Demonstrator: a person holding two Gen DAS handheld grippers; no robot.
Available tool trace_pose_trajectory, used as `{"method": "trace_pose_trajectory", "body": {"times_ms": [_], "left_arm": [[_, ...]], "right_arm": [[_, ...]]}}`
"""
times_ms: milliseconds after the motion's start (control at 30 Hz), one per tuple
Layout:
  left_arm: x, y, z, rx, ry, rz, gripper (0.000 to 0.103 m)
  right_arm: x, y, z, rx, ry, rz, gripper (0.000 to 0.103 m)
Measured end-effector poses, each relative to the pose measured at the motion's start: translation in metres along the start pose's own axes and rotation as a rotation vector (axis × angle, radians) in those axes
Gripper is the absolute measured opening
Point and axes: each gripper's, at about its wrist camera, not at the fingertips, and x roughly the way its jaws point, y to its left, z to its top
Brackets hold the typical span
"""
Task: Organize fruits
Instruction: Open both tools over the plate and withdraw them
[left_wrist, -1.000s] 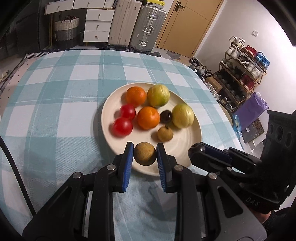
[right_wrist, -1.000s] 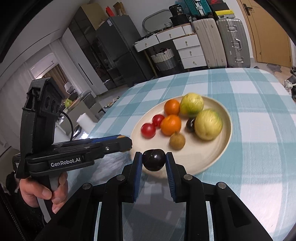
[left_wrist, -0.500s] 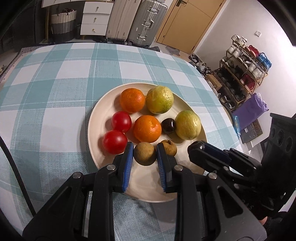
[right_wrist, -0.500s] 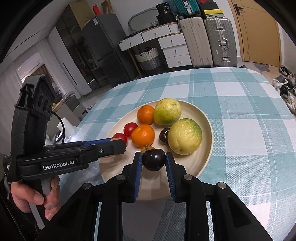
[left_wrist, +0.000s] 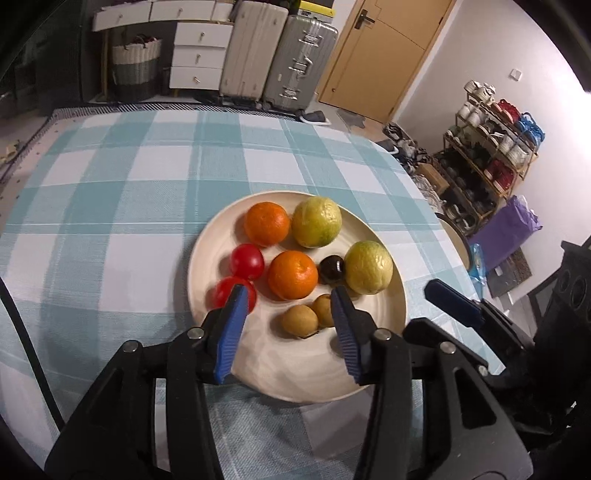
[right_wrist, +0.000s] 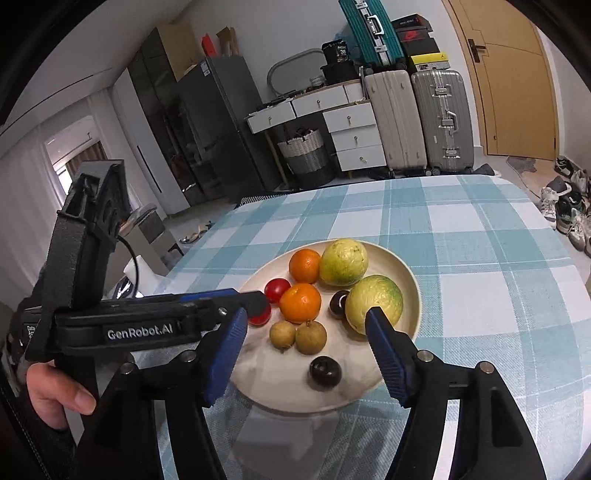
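A cream plate (left_wrist: 295, 365) on the checked tablecloth holds two oranges (left_wrist: 293, 274), two yellow-green fruits (left_wrist: 368, 267), two red tomatoes (left_wrist: 246, 261), a dark plum (left_wrist: 331, 268) and two small brown fruits. My left gripper (left_wrist: 289, 295) hangs over the plate's near side, its jaws opening. One brown fruit (left_wrist: 300, 320) lies loose on the plate between them, untouched. In the right wrist view my right gripper (right_wrist: 306, 315) is also opening. A second dark plum (right_wrist: 325, 371) rests on the plate (right_wrist: 406, 273) below its fingers, free of both pads.
A hand (right_wrist: 55, 398) holds the left gripper's body (right_wrist: 140, 328) at the left of the right wrist view. The table's rounded edge (left_wrist: 436, 206) is close on the plate's right. Suitcases (left_wrist: 301, 62), drawers and a shoe rack (left_wrist: 491, 147) stand beyond the table.
Both grippers have let go: the brown fruit left the left jaws and the dark plum left the right jaws. Both fruits now lie on the plate.
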Motion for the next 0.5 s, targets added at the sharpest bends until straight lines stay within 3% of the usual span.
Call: {"method": "trace_pose_trajectory", "body": {"times_ms": [167, 500], "left_arm": [[-0.018, 0.002, -0.006, -0.007, -0.023, 0.011, 0.044], [-0.061, 0.012, -0.019, -0.030, -0.101, 0.029, 0.045]], "right_arm": [[-0.009, 0.000, -0.004, 0.010, -0.002, -0.014, 0.076], [-0.040, 0.009, -0.008, 0.007, -0.045, -0.043, 0.079]]}}
